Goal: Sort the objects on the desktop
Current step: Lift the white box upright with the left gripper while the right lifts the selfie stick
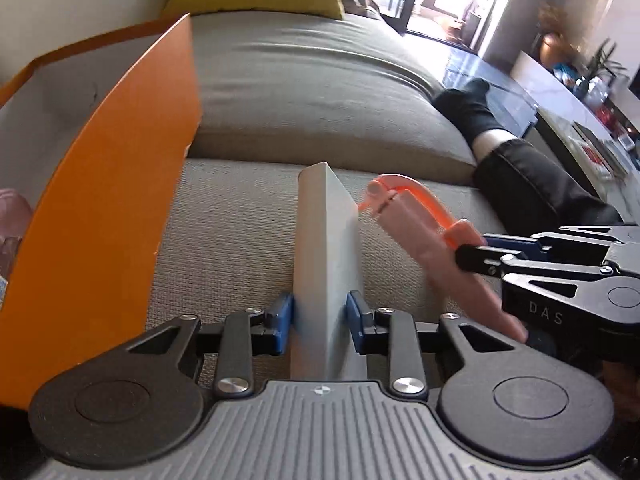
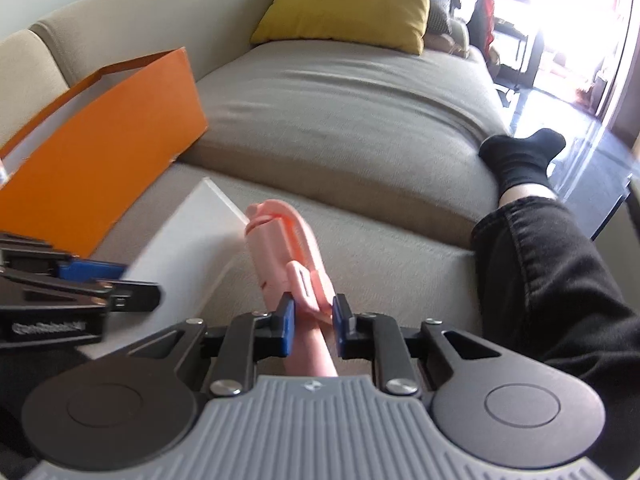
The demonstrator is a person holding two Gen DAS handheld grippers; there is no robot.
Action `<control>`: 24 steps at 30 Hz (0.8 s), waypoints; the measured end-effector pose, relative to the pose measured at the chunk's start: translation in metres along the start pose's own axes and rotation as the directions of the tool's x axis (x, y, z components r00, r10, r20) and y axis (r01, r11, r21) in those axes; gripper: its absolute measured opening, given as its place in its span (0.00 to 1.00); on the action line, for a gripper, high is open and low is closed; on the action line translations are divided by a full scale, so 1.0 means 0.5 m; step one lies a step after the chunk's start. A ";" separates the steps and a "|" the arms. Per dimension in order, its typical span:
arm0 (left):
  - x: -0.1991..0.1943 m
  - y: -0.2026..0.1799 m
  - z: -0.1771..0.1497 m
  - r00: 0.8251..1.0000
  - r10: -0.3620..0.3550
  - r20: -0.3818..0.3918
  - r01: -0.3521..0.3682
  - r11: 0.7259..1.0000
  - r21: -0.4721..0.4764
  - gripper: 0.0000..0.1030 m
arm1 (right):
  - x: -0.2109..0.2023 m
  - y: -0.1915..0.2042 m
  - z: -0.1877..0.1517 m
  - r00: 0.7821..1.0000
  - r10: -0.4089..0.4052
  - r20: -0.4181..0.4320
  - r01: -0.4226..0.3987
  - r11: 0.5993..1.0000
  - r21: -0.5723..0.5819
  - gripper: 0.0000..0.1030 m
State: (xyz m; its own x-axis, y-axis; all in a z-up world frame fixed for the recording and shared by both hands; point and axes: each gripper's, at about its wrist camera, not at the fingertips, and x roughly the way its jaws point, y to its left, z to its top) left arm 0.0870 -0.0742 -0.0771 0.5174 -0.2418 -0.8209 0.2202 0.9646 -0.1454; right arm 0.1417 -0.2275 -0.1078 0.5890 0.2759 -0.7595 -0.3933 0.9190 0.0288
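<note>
While each hand-held gripper clamps one item, one orange box (image 1: 100, 200) stands beside.

Matte black linkage fingers with blue pads (image 1: 282, 320) and silver screws on left gripper (image 1: 320, 320) and right gripper (image 2: 314, 326); grey ribbed housing at 6 o'clock. Black trouser leg (image 2: 560, 280), black sock (image 2: 520, 156) and pale ankle skin at 3 o'clock.

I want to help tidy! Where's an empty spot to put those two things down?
Bare sofa cushion lies between the orange box and the person's leg. It's crowded near the grippers, where the white box and pink tool almost meet.
</note>
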 end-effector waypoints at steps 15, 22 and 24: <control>0.043 -0.037 0.014 0.999 -0.019 -0.044 0.019 1.000 -0.017 0.34 | 0.025 0.040 -0.010 0.997 -0.078 0.020 0.080 0.984 -0.160 0.24; 0.050 -0.027 0.013 0.999 -0.016 -0.043 0.014 0.999 -0.037 0.31 | 0.043 0.053 -0.008 0.990 -0.130 0.049 0.137 0.967 -0.213 0.26; 0.050 -0.022 0.014 0.999 -0.021 -0.044 0.019 0.999 -0.046 0.31 | 0.047 0.057 -0.007 0.988 -0.146 0.058 0.155 0.962 -0.224 0.26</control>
State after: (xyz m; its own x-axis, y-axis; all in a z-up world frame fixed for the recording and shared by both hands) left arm 0.1031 -0.0917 -0.0922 0.4755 -0.2573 -0.8412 0.1916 0.9636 -0.1864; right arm 0.1420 -0.1955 -0.1271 0.6800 0.1546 -0.7167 -0.4452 0.8637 -0.2361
